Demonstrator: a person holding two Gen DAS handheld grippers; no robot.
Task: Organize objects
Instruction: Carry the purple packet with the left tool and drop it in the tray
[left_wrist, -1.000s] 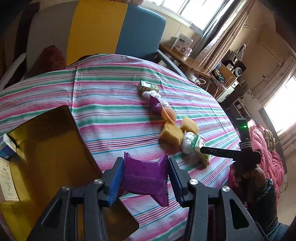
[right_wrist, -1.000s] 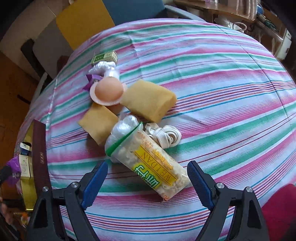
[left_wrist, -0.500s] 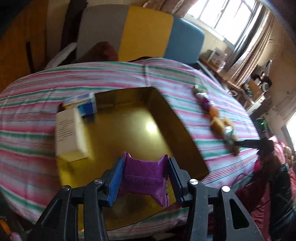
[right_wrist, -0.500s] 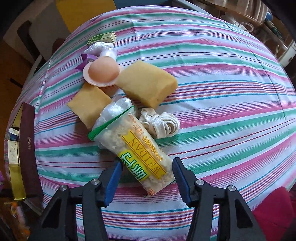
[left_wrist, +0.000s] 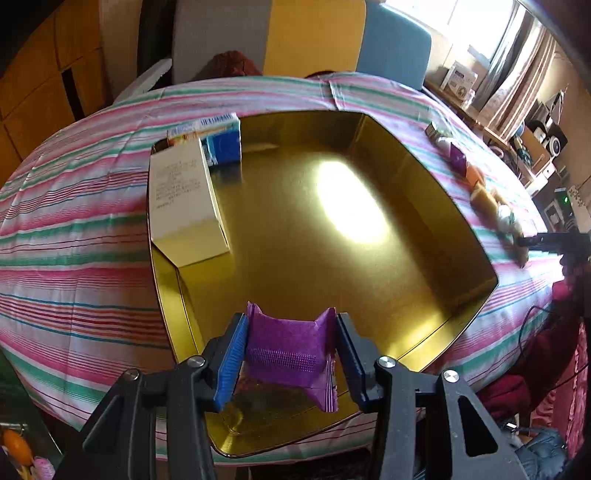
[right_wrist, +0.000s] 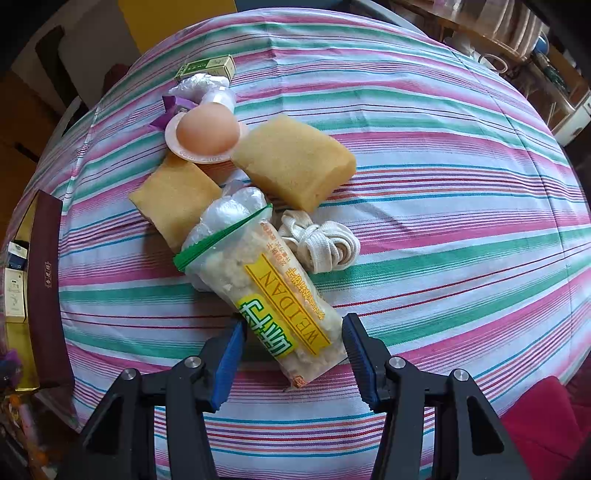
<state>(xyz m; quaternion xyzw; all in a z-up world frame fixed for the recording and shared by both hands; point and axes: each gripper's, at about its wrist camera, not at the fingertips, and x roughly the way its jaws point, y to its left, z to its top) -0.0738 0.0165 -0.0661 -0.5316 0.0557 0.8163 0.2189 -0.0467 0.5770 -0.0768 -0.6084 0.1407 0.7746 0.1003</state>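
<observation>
Purple packet (left_wrist: 288, 350) is pinched in the left gripper (left_wrist: 290, 356) above the gold tin's (left_wrist: 406, 280) six-o'clock edge; right gripper (right_wrist: 291, 350) has just closed across the snack bag (right_wrist: 269, 284), its length toward eleven o'clock.

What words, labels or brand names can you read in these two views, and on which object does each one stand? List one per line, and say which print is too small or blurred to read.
"WEIDAN": on the yellow label of the snack bag, beside large green characters.
White box in the gold tin: printed lines, too blurred to read.
Blue carton: print too small.
Small green box: print too small.
Maroon tin wall: small gold mark, unreadable.
</observation>
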